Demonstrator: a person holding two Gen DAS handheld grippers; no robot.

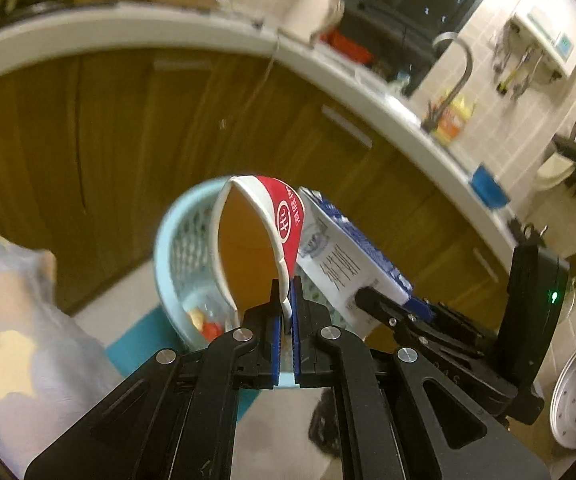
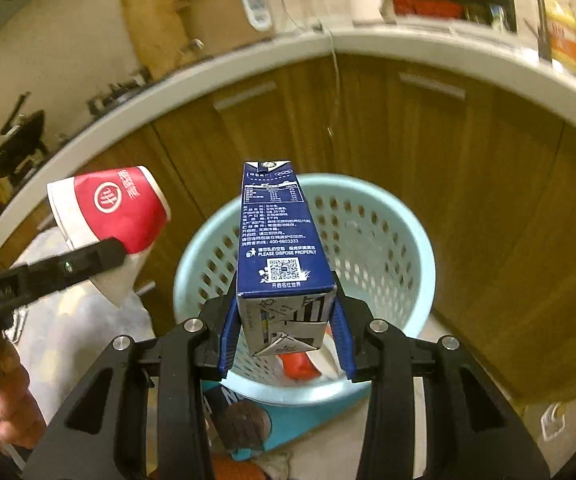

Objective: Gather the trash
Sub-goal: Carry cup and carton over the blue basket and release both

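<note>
**Cup and carton held over the basket**

The left gripper (image 1: 286, 312) was clenched on the rim of a red-and-white paper cup (image 1: 256, 240), its blue pads pinching the cup's white lip so that the mouth was squashed into a narrow oval. The cup stood up from the fingers, tilted, with its brown inside facing the left wrist camera. From the right wrist camera the same cup (image 2: 120, 208) hung to the left of the basket, level with its rim or higher, its red band and white logo outward.

The right gripper (image 2: 286, 320) grasped a blue-and-white drink carton (image 2: 280, 240) by its lower end, one blue pad against each side. The carton pointed forward along the fingers, directly above the opening of the light-blue perforated basket (image 2: 399, 216). Something red and something white lay in the bottom of the basket.

The basket stood on the floor close in front of brown wooden cabinet doors (image 2: 467, 168), under a white countertop (image 2: 427, 46). A teal packet (image 2: 256, 424) lay on the floor against the basket's near side.
</note>
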